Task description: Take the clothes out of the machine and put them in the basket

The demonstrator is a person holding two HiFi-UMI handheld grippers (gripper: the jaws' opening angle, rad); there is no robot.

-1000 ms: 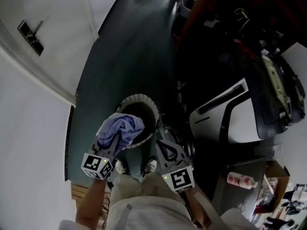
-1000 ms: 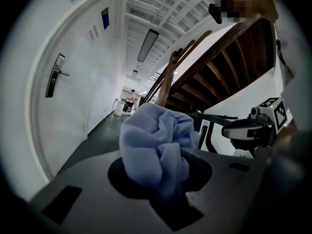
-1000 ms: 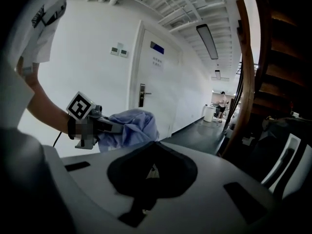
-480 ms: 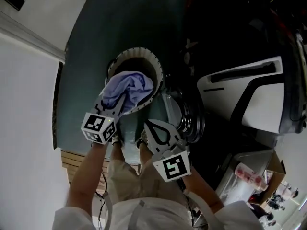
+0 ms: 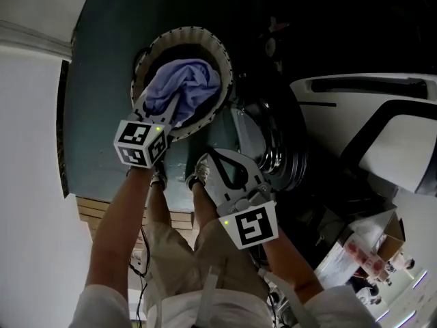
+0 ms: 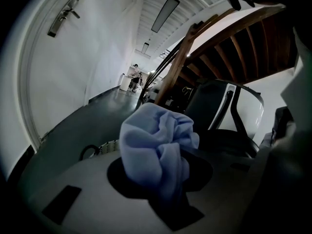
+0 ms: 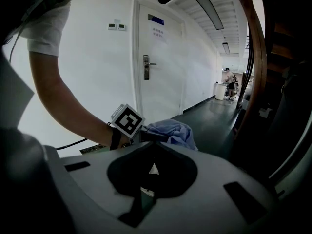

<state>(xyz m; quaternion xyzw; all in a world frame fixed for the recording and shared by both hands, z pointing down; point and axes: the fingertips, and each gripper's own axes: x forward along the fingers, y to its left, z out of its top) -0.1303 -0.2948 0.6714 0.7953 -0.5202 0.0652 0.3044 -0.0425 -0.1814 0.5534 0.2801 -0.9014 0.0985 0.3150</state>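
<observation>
One crumpled pale-blue garment (image 6: 157, 152) bulges from between the left gripper's (image 5: 175, 106) jaws, which pinch its lower folds. It sits over the mouth of the round, white-rimmed basket (image 5: 227, 74) just ahead of them. Alongside, the right gripper (image 5: 213, 158) has its jaws pressed together — nothing between them.

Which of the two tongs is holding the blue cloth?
The left tongs: the blue cloth is clamped in them over the basket; the right tongs hold nothing.
</observation>
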